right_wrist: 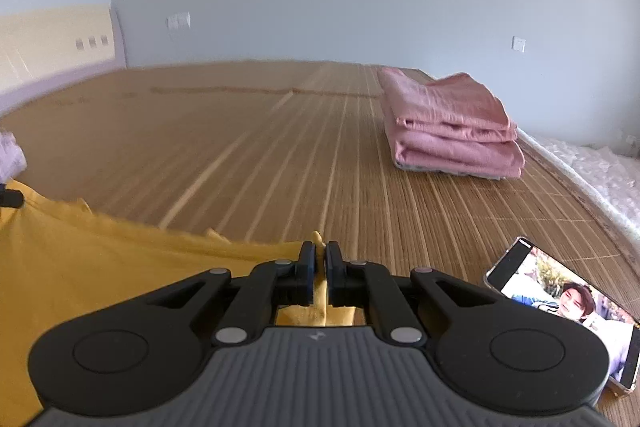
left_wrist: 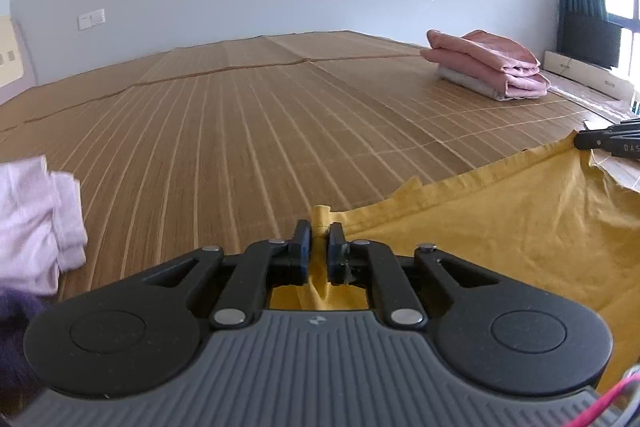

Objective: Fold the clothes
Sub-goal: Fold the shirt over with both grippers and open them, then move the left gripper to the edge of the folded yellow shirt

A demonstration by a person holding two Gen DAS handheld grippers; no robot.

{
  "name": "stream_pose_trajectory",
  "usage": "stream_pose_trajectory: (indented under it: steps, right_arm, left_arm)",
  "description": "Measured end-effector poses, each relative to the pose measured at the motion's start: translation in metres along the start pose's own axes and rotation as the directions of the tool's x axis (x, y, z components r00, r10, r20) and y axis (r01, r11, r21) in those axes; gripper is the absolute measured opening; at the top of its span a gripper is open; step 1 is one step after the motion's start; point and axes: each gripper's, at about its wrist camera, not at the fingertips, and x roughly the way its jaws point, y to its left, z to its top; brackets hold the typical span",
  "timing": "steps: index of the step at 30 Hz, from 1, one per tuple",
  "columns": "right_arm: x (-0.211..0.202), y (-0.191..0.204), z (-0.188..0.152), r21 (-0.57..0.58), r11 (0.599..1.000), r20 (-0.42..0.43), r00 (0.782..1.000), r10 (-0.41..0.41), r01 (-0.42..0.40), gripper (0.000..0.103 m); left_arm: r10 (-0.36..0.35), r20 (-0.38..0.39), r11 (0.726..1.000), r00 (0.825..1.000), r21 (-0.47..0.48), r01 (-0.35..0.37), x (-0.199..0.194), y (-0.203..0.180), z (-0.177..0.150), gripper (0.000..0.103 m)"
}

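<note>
A yellow garment (left_wrist: 500, 227) is stretched between both grippers just above a bamboo mat (left_wrist: 240, 131). In the left wrist view my left gripper (left_wrist: 319, 241) is shut on one edge of the cloth, which spreads to the right; the tip of my right gripper (left_wrist: 608, 143) shows at the far right, at the cloth's other end. From the right wrist, my right gripper (right_wrist: 319, 259) is shut on a pinch of the yellow garment (right_wrist: 100, 259), which spreads to the left. The left gripper's tip (right_wrist: 10, 198) peeks in at the left edge.
A folded pink stack (left_wrist: 488, 63) (right_wrist: 452, 123) lies on the mat's far right. A crumpled pale pink garment (left_wrist: 36, 219) lies at the left. A phone (right_wrist: 568, 307) with a lit screen rests at the near right. The mat's edge (right_wrist: 580, 195) runs along the right.
</note>
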Motion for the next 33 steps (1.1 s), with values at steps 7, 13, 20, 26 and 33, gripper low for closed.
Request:
stream_pose_trajectory:
  steps: [7,13,20,26,33]
  right_arm:
    - [-0.008,0.011,-0.008,-0.112,0.986,0.027,0.992,-0.121,0.123,0.020]
    - [-0.059,0.029,-0.005,-0.155,0.988,0.071,0.997,0.011,0.001,0.030]
    - [-0.074,0.084,-0.050,-0.166,0.916,-0.124,0.929,0.349,-0.366,0.030]
    - [-0.100,0.058,-0.079,-0.191,0.934,-0.130,0.951,0.281,-0.302,0.035]
    - [-0.130,-0.006,-0.092,-0.099,0.990,-0.107,0.990,0.089,-0.100,0.039]
  left_arm:
    - [0.144,0.059,0.984,0.988,0.093,-0.149,-0.040,-0.013,0.008,0.061]
    - [-0.116,-0.006,0.991,0.993,0.065,0.116,-0.077,-0.065,-0.002,0.061]
    - [-0.169,-0.146,0.982,0.975,0.062,0.179,-0.086,-0.102,-0.049,0.061]
    - [-0.013,-0.167,0.997,0.986,0.069,0.025,-0.115,-0.082,-0.062,0.061]
    - [0.046,-0.144,0.999,0.988,-0.016,-0.049,-0.140,-0.060,-0.057,0.062]
